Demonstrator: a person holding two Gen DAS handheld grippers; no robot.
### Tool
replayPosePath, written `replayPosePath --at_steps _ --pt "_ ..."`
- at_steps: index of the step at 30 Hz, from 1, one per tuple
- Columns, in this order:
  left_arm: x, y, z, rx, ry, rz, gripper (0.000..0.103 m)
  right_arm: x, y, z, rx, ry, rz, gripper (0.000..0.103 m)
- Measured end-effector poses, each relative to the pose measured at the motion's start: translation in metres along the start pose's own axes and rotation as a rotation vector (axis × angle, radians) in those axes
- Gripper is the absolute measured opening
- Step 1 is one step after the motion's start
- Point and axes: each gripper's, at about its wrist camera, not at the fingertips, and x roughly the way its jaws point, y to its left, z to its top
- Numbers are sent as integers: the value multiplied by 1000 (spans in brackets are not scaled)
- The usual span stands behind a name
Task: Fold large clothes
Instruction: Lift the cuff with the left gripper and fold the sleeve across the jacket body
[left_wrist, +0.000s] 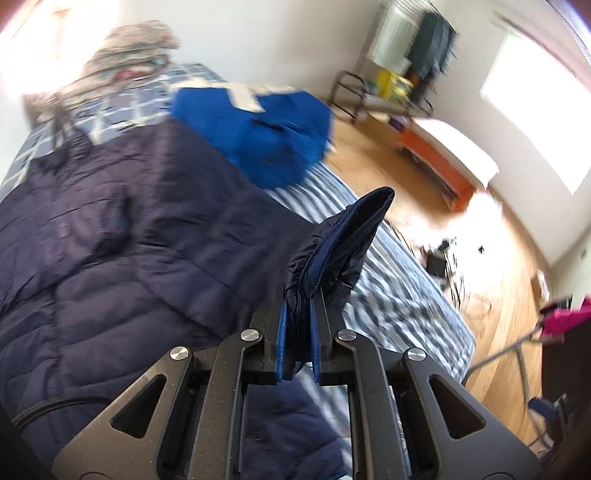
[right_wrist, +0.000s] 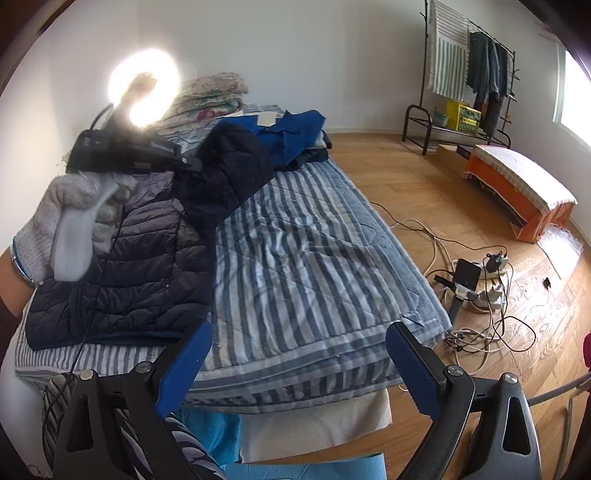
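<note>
Left claw (left_wrist: 300, 295) is pinching the navy jacket's (left_wrist: 129, 240) sleeve cuff (left_wrist: 343, 236), lifting it over the striped bed (right_wrist: 314, 258), while the jacket's body is lying lengthwise along the bed's left edge, and the right claw (right_wrist: 299, 363) is hanging spread at the foot edge.

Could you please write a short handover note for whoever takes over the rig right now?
Left tool: shut on the cuff of the navy puffer jacket's sleeve, lifted over the jacket.
Right tool: open, empty, above the foot of the striped bed.
Blue garment lies bunched further up the bed.
Done: sleeve gripped.
Left: lay the sleeve across the body, finish folding the jacket, then the blue garment.
</note>
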Motion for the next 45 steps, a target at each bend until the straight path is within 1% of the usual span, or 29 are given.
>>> replayPosePath --at_steps 7,12,20,25,28,32,36,39,41,45 --pt "-40 97 11 -171 -76 30 9 6 31 9 -47 0 19 96" --pt "-66 175 6 -304 -130 58 9 14 50 15 -81 13 32 96" --pt "-82 284 -3 -467 -187 125 9 35 79 21 -128 45 39 96" --pt "-85 348 -6 -531 -204 202 9 49 94 21 -149 75 45 96" --pt "-83 376 -8 -562 -209 248 9 54 100 21 -160 86 45 96" --pt "-71 409 -10 -578 -189 299 9 61 107 24 -171 96 40 96" --pt "-62 435 -16 -593 -180 316 9 70 112 24 -175 116 43 96" --pt "-62 448 -21 -600 -195 303 9 78 118 22 -184 134 45 96" --pt "-62 458 -24 -608 -199 308 9 84 124 20 -195 148 47 96" --pt "-49 475 -32 -616 -140 324 9 92 133 19 -208 164 59 95"
